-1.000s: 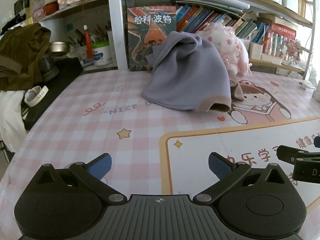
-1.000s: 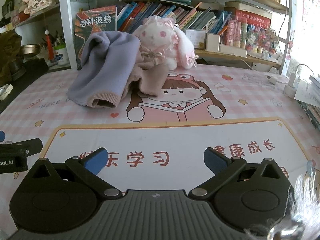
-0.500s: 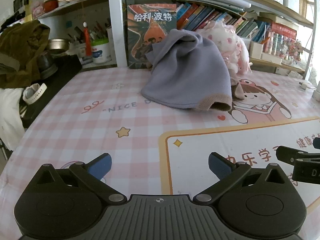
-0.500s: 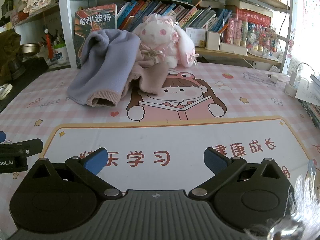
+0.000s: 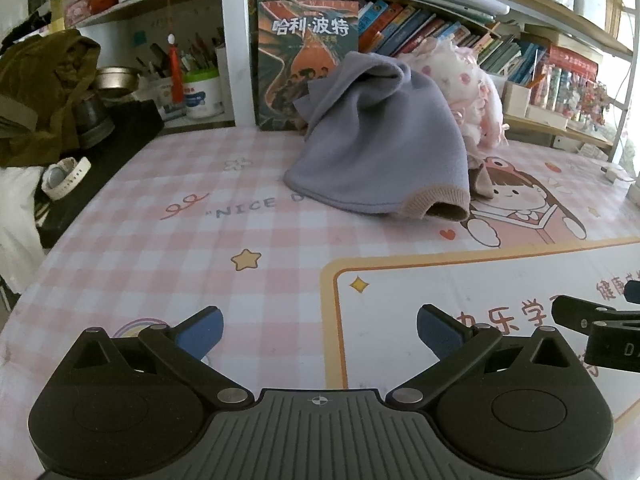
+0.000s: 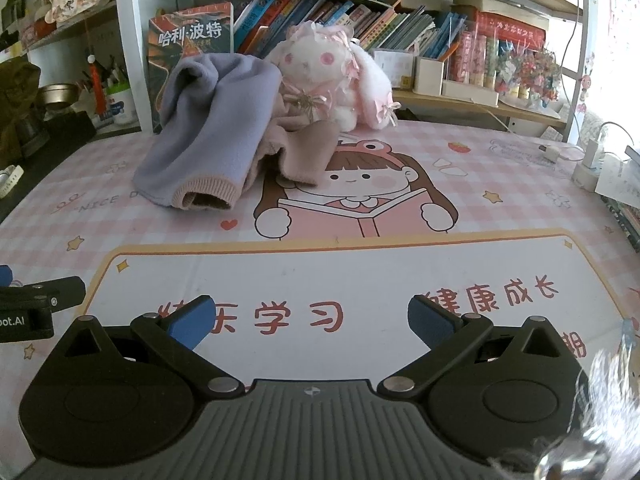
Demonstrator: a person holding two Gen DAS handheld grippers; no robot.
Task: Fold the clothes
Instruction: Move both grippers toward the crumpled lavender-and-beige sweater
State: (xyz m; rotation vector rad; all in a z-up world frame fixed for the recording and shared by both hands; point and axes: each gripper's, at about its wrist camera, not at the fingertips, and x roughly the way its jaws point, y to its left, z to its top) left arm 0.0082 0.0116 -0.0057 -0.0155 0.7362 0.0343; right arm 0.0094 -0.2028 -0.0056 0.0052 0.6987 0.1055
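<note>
Desk mat (image 5: 248, 208) nearer; lilac sweater (image 5: 384, 152) looms larger.

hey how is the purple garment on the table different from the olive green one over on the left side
The purple garment lies heaped on the pink checked table mat, leaning against the plush bunny; the olive green garment sits off the mat, piled over things at the left. The purple one shows a beige ribbed cuff; the olive one shows none. Both are crumpled and unfolded.
</note>
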